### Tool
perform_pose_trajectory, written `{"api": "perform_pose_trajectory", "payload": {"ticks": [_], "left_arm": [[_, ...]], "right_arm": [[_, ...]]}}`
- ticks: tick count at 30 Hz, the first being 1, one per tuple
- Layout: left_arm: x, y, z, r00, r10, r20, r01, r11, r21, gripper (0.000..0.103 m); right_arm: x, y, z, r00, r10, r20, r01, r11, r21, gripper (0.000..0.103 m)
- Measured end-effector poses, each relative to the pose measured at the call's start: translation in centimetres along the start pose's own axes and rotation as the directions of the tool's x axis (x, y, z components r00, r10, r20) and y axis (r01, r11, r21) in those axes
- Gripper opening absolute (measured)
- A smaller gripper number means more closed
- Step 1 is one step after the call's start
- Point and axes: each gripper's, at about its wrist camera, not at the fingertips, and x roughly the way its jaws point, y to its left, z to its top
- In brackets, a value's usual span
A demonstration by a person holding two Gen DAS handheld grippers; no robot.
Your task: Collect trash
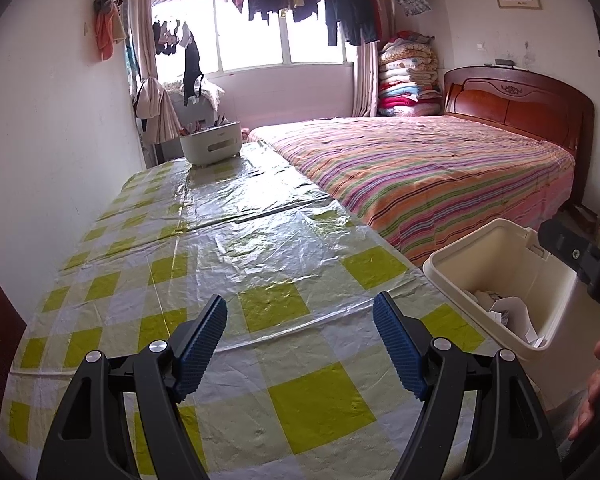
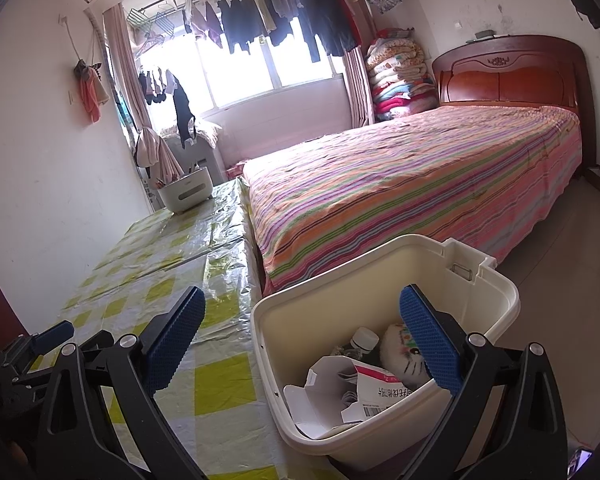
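A: How are the two tools held?

B: The left gripper [image 1: 300, 340] is held over the table [image 1: 228, 240], its blue pads spread apart with nothing between them. The right gripper [image 2: 300, 344] is likewise spread wide and empty, poised above the near rim of the cream bin [image 2: 384, 264].

A: Where is the trash seen?

B: It is gathered inside the bin: a torn white carton [image 2: 332, 380], a pink-and-white box [image 2: 380, 388], a capped bottle [image 2: 365, 337] and a white item printed with a cat face [image 2: 400, 354]. In the left wrist view only crumpled white paper [image 1: 508, 308] is made out in it.

A: What is found around?

B: The bin is set just beside the table's right edge, between table and striped bed [image 2: 420, 176]. The table is covered with a yellow-checked cloth under clear plastic; a white tub [image 1: 210, 142] is placed at its far end, well apart. Laundry [image 2: 268, 16] is hung before the window, and folded quilts [image 1: 408, 76] are stacked beside the headboard.

A: Is anything in the way?

B: The bin's near wall is partly hidden by the right pad.
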Motion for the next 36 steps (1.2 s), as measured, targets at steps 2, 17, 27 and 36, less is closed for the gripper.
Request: {"api": "perform_pose_trajectory", "payload": {"ticks": [2, 17, 27, 36], "left_arm": [[-0.1, -0.3, 0.1, 1.0, -0.006, -0.005, 0.006, 1.0, 0.021, 0.074], [-0.6, -1.1, 0.3, 1.0, -0.01, 0.017, 0.009, 0.998, 0.064, 0.074], [-0.4, -1.7, 0.1, 1.0, 0.003, 0.011, -0.004, 0.996, 0.089, 0.074], [-0.4, -2.0, -0.1, 1.0, 0.014, 0.01, -0.015, 0.994, 0.11, 0.074]], "right_arm": [[0.0, 0.0, 0.0, 1.0, 0.0, 0.0, 0.0, 1.0, -0.001, 0.096], [-0.1, 0.1, 0.0, 1.0, 0.009, -0.003, -0.009, 1.0, 0.012, 0.096], [-0.1, 0.0, 0.1, 1.0, 0.01, -0.004, -0.009, 1.0, 0.013, 0.096], [-0.1, 0.0, 0.0, 1.0, 0.013, -0.005, -0.013, 1.0, 0.018, 0.096]]}}
